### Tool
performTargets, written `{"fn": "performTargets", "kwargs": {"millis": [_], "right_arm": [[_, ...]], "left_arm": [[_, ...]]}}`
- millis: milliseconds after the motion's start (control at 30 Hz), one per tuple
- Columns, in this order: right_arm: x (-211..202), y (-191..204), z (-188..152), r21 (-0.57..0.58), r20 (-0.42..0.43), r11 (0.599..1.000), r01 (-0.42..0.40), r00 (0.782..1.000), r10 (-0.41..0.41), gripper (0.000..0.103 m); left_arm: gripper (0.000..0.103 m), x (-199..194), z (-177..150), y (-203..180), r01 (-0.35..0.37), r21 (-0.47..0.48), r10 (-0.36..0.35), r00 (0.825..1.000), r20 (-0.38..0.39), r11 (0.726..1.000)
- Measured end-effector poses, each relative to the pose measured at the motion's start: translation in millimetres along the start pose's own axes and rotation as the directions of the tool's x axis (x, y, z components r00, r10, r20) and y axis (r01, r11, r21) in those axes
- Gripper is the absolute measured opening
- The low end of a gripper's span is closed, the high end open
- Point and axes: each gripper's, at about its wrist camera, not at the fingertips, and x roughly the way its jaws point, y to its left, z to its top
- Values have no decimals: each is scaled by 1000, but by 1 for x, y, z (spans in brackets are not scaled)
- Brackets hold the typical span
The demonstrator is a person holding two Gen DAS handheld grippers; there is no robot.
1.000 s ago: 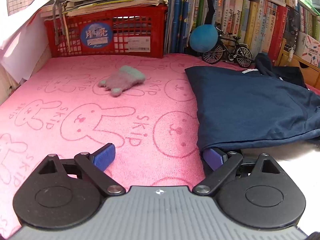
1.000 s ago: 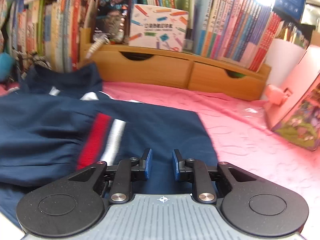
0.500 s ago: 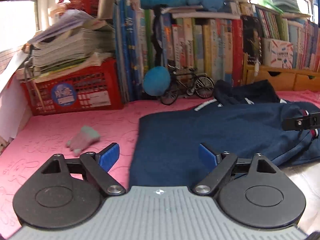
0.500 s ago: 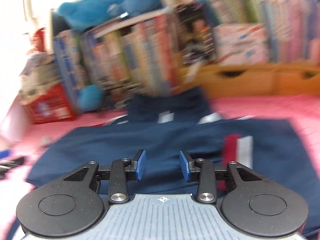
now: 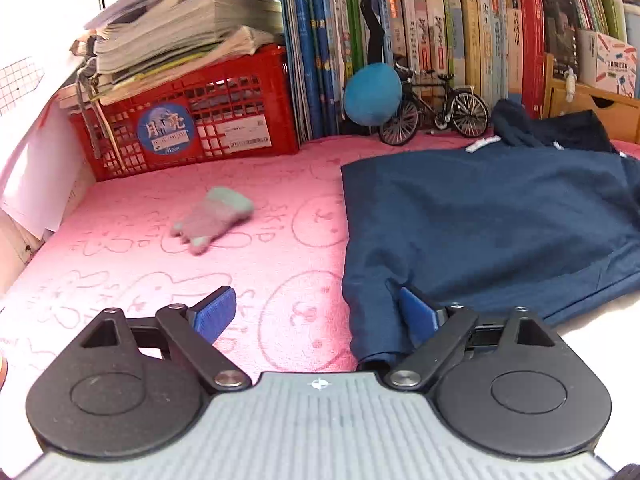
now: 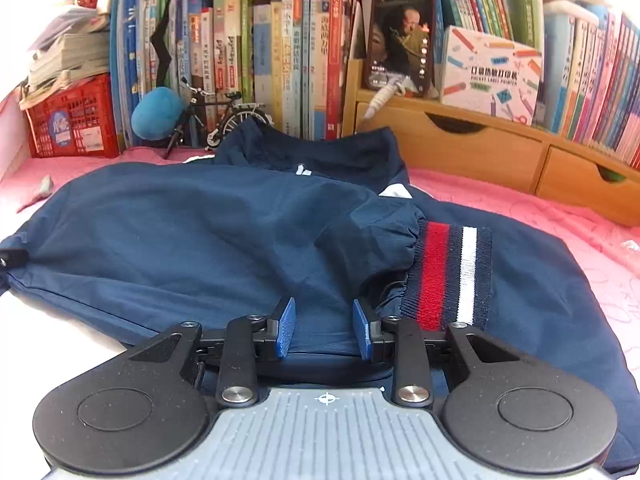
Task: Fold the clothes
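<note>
Blue jacket flat on the pink mat, in front of the books. One sleeve laid across the body, striped cuff on top. Looks part folded, maybe to make it narrow. Left gripper low at the near corner, fingers spread wide, one blue pad tucked at the cloth edge, likely to catch that corner. Right gripper low over the near hem, fingers a little apart, holding nothing. Small grey toy off to the side, well apart. Red basket at the back.
</note>
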Motion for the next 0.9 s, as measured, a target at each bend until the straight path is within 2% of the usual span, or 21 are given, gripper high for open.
{"fn": "performTargets", "kwargs": {"millis": [67, 200, 300, 433, 500, 667, 733, 900], "right_arm": [[0, 1, -1, 0, 6, 1000, 5, 1000, -5, 36], [1, 3, -2, -1, 19, 1000, 14, 1000, -14, 37], [2, 4, -3, -3, 25, 1000, 20, 999, -20, 38], [1, 6, -3, -8, 26, 1000, 24, 999, -23, 39], [1, 5, -4, -5, 26, 1000, 17, 1000, -17, 39], [1, 5, -3, -12, 25, 1000, -15, 1000, 15, 40], [1, 7, -3, -22, 26, 999, -30, 999, 31, 40], [-1, 10, -4, -11, 28, 1000, 12, 1000, -12, 40]], "left_arm": [[66, -9, 13, -13, 18, 21, -19, 998, 62, 1000], [66, -3, 41, -65, 130, 79, -140, 980, 143, 988], [67, 20, 52, -116, 182, 131, -197, 974, 111, 974], [69, 49, 40, -141, 138, 217, -154, 986, 58, 966], [85, 52, 31, -132, 122, 235, -143, 987, 76, 964], [100, 54, 30, -90, 189, 137, -194, 981, 23, 972], [100, 57, 28, -74, 166, 88, -168, 986, 12, 982], [99, 65, 23, -35, 104, -34, -104, 994, -22, 994]]}}
